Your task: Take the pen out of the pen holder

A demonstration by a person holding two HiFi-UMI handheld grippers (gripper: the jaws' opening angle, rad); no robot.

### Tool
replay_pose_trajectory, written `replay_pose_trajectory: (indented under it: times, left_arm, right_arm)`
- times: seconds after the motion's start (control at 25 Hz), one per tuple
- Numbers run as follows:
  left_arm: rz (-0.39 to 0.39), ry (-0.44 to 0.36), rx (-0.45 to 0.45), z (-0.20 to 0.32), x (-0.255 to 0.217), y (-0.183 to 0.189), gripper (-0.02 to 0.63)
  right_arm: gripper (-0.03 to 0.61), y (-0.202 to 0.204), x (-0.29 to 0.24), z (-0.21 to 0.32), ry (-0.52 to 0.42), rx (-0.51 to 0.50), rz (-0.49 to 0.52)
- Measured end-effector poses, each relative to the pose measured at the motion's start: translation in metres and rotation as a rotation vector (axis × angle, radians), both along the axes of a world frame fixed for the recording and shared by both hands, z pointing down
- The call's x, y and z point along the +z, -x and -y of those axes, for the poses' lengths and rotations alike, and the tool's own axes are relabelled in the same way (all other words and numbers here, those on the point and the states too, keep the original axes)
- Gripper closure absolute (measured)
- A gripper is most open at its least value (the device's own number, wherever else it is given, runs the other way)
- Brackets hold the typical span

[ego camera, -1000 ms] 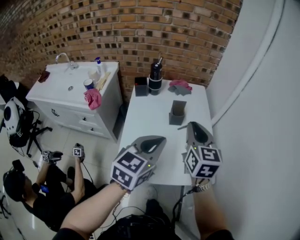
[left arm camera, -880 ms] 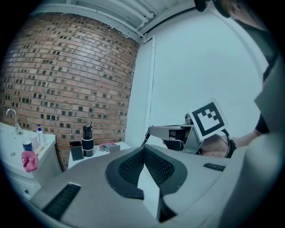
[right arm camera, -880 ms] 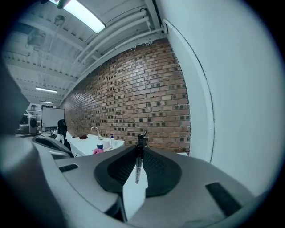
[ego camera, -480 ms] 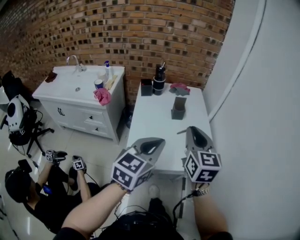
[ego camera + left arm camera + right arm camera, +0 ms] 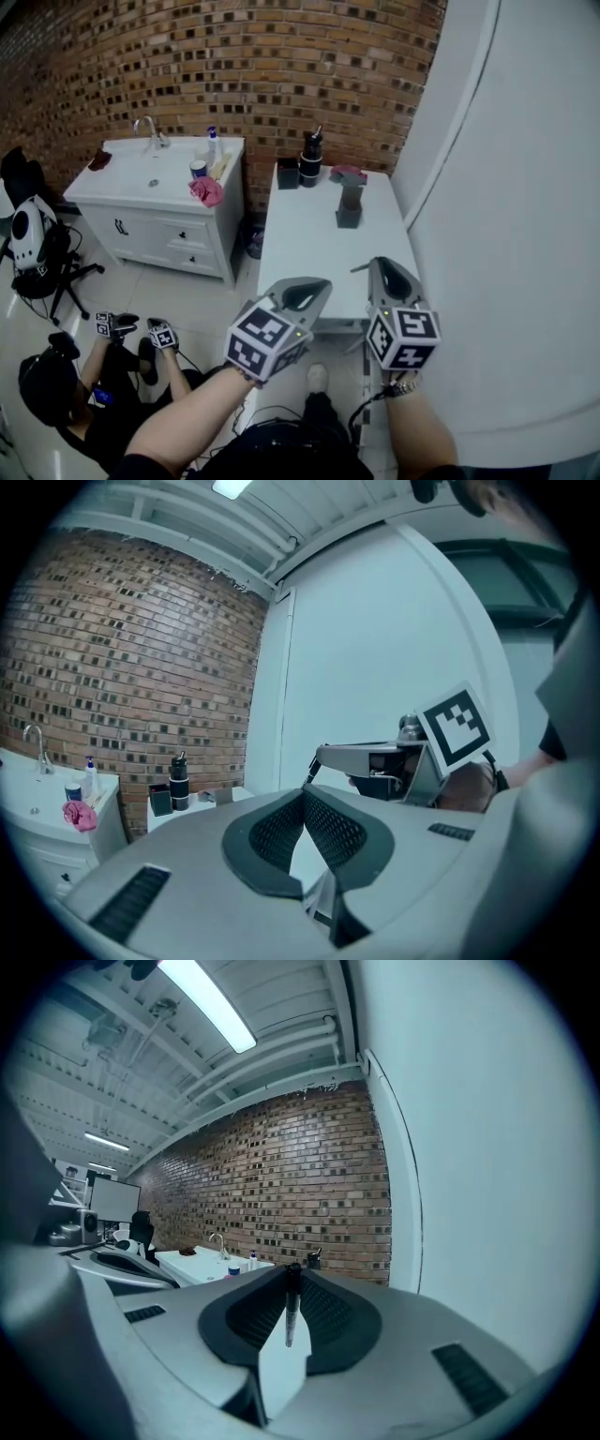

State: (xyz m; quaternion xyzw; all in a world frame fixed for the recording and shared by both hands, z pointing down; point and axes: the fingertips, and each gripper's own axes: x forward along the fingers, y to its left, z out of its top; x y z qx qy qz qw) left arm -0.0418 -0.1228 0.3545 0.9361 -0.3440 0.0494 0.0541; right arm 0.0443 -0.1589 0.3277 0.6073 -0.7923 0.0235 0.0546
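Right gripper (image 5: 383, 266) clamped on pen (image 5: 292, 1305), pen crosswise to jaws; pen holder (image 5: 349, 212) far ahead on table (image 5: 300, 248), well apart; left gripper (image 5: 314, 285) closed, empty

Brick wall (image 5: 234, 56), white table (image 5: 309, 253), sink cabinet (image 5: 159, 234)

The left forearm (image 5: 187, 422) and right forearm (image 5: 412, 433) reached forward, holding the two grippers side by side and near each other. The left gripper (image 5: 314, 284) had its jaws closed together, empty. The right gripper (image 5: 375, 263) pinched a pen (image 5: 291, 1309) at its jaw tips.
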Motion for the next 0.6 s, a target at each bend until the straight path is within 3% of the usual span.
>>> replay_pose_trajectory:
  times: [0.6]
  left_arm:
    - [-0.040,-0.025,0.084,-0.047,-0.022,-0.008,0.611]
  right_arm:
    - [0.520,0.007,-0.019,-0.060,-0.007,0.022,-0.036]
